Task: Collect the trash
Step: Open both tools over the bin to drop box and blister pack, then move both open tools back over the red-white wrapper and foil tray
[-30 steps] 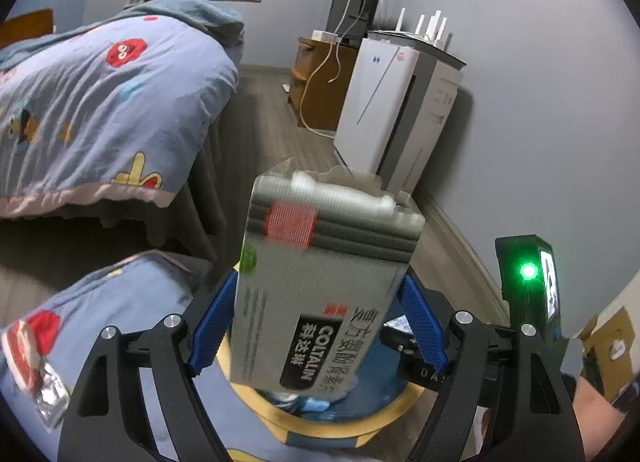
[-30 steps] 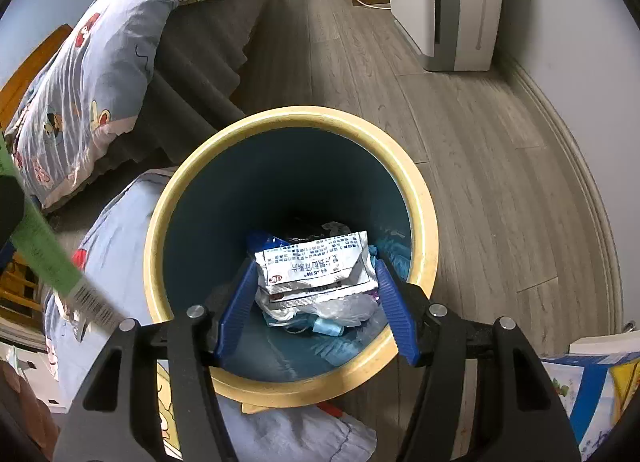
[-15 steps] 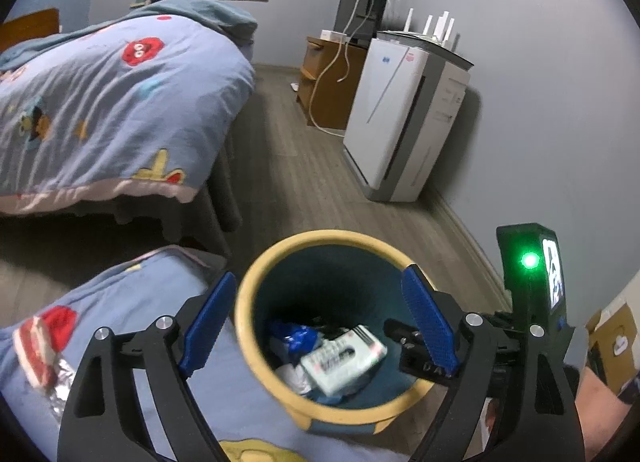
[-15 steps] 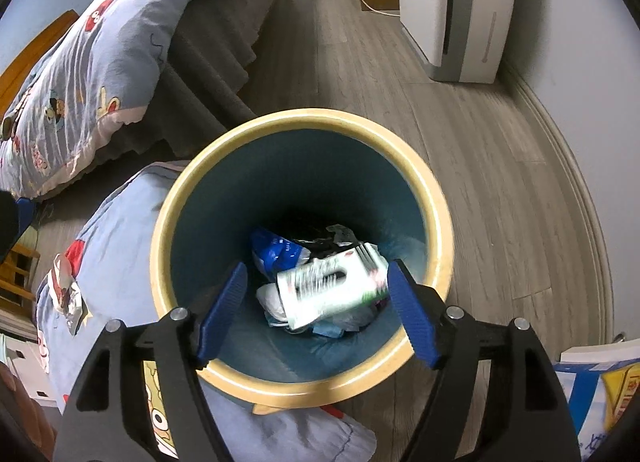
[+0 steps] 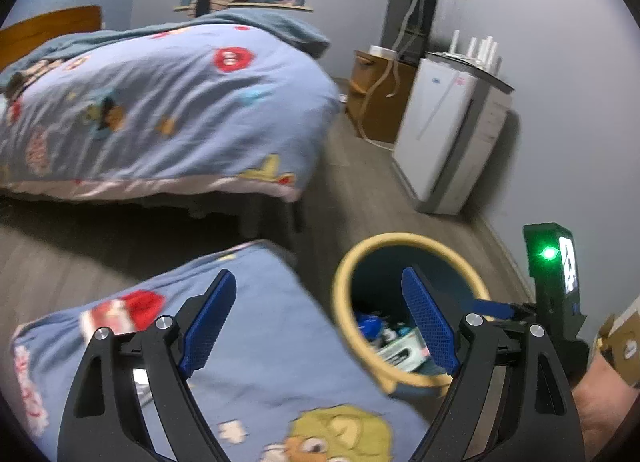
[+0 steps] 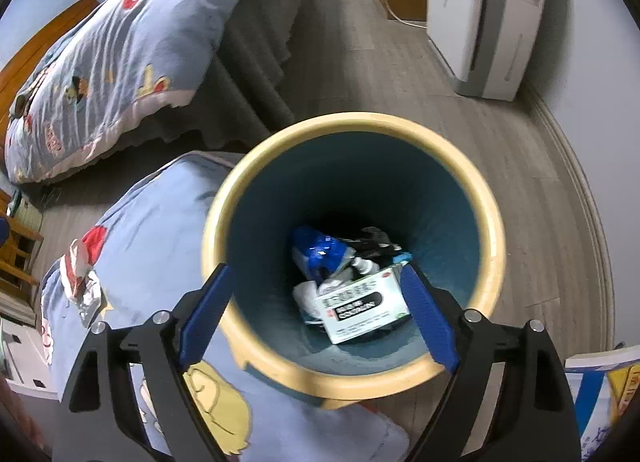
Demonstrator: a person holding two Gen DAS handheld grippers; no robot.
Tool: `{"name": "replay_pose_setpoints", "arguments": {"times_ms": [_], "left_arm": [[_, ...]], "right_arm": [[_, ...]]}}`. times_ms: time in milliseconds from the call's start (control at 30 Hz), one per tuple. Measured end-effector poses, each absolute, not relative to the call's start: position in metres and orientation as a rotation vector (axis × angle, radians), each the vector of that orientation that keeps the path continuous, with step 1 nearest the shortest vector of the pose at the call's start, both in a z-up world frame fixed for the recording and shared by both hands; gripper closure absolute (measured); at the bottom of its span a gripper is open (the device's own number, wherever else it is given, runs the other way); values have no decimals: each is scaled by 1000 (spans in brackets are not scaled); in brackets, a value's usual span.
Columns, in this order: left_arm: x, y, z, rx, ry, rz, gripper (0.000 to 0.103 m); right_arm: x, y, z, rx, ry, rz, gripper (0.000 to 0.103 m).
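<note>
Through my left wrist camera, the trash bin (image 5: pixel 412 246), yellow-rimmed with a dark teal inside, stands on the wood floor just beside the blue cartoon-print bedding (image 5: pixel 248 362) that fills the lower left. Down in the bin I can see a white carton (image 5: pixel 404 350) lying on its side, with something blue (image 5: pixel 370 326) next to it; any print on the carton is too blurred to read from here. On the bedding, at the far left, lies a red and white wrapper (image 5: pixel 116 316). My left gripper (image 5: pixel 318 326) is spread wide with nothing between its blue pads; the left pad hangs over the bedding, the right pad over the bin's mouth. The second gripper's body shows at the right edge with a green light (image 5: pixel 549 253) lit.

Through my right wrist camera I look almost straight down into the bin (image 6: pixel 490 221). At the bottom the white carton (image 6: pixel 362 310) lies flat on top of the pile, green along one edge, with a round red mark and a black band carrying white lettering that I cannot make out. Behind it sit a crumpled blue packet (image 6: pixel 318 248), some white scraps (image 6: pixel 306 294) and a dark, crinkled piece (image 6: pixel 378 240). On the bedding (image 6: pixel 152 246) to the left lies the crumpled red, white and silver wrapper (image 6: pixel 84 274), outside the bin. My right gripper (image 6: pixel 318 318) is also wide apart and empty, its pads framing the near side of the bin's opening and touching nothing I can see.
</note>
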State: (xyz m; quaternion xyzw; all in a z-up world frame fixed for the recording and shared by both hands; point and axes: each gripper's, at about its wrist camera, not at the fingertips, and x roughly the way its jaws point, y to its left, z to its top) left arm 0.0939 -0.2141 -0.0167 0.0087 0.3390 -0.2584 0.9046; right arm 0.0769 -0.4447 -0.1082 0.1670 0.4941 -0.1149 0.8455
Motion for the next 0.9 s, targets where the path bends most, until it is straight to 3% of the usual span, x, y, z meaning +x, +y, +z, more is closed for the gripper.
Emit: {"name": "replay_pose_setpoints", "arguments": {"times_ms": [233,900], "left_arm": [[100,-138,-15,6,703,-398,18],[123,26,-64,-13,823,-107,18]], "right_arm": [[94,-393,-108,302,1032,-177,10],[144,-197,-149,106,1036,162,10]]}}
